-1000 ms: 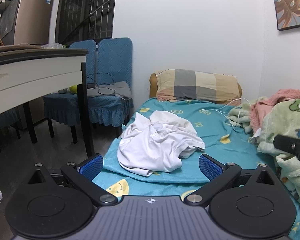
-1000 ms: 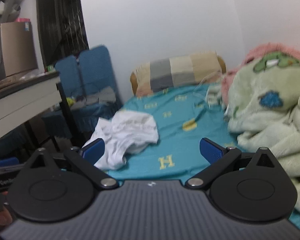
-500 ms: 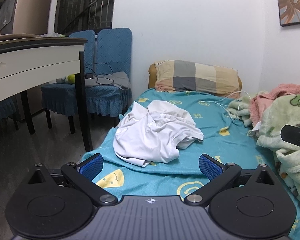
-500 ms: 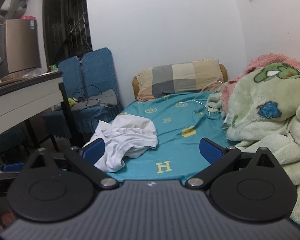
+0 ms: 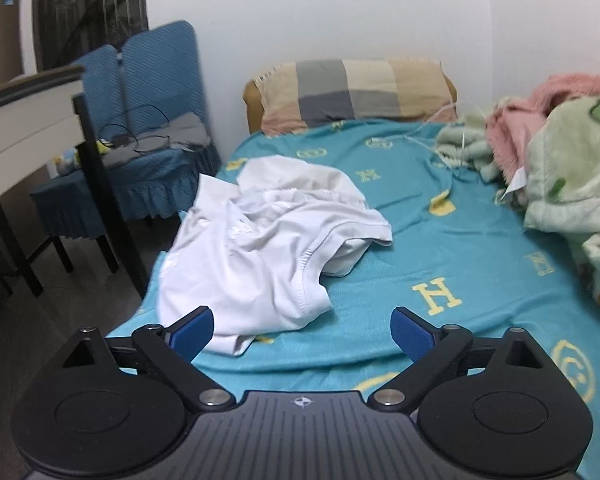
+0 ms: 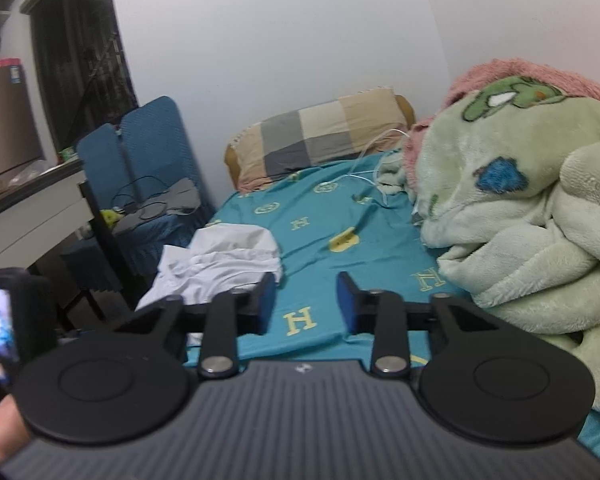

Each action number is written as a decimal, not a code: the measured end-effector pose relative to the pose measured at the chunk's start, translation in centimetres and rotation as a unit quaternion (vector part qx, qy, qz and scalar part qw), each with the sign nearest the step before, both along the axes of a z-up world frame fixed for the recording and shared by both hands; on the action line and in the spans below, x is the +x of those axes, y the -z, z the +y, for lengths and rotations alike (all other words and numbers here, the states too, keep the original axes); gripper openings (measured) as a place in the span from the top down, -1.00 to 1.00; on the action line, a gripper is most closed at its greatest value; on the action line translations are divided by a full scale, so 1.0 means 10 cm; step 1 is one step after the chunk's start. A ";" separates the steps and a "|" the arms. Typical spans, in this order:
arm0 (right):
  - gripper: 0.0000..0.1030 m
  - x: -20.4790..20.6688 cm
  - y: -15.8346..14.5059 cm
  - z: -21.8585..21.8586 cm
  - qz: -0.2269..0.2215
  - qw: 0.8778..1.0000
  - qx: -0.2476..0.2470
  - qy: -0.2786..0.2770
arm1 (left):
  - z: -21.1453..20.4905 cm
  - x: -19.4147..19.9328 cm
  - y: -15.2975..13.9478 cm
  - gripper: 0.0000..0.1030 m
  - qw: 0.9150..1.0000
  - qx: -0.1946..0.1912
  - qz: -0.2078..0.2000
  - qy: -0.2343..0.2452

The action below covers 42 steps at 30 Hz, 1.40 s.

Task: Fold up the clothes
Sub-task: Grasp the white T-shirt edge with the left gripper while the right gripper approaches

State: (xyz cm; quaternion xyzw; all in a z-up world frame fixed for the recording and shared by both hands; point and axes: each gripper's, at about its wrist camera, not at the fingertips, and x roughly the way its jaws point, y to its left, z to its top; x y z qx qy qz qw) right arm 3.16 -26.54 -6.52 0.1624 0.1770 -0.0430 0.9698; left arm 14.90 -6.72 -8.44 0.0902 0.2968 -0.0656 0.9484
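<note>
One white garment lies crumpled in a loose heap on the bed, toward its left edge near the foot, on a teal sheet printed with yellow letters. It is bunched and creased, with a stitched hem curling open along its right side and part of it spilling toward the bed's edge. One checked pillow sits at the head. Two blankets are piled along the right side, a pale green one and a pink one behind it. Two blue chairs stand beside the bed, next to one worktop. The left tool hangs released, its blue pads wide apart, just short of the garment's near edge. The right tool is part-closed over bare sheet, a clear gap between its pads, grasping nothing, to the right of the garment.
</note>
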 end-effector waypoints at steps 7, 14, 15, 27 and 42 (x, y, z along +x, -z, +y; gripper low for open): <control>0.38 0.24 0.18 -0.14 0.024 0.999 0.028 0.020 | -0.10 0.49 0.37 -0.67 0.999 0.030 -0.009 0.026; 0.38 0.55 0.41 -0.09 0.062 0.998 0.028 0.012 | -0.09 0.78 0.65 -0.20 0.999 0.031 -0.018 0.038; 0.38 0.58 0.43 -0.08 0.066 0.997 0.026 0.009 | -0.09 0.82 0.69 -0.13 0.999 0.032 -0.020 0.040; 0.37 0.63 0.49 0.01 0.052 0.999 -0.003 -0.008 | 0.14 0.34 -0.10 0.77 0.994 -0.034 -0.085 0.052; 0.36 0.11 0.18 0.46 -0.008 0.987 0.028 -0.159 | 0.78 -1.04 -1.02 0.84 0.982 -0.139 -0.065 0.109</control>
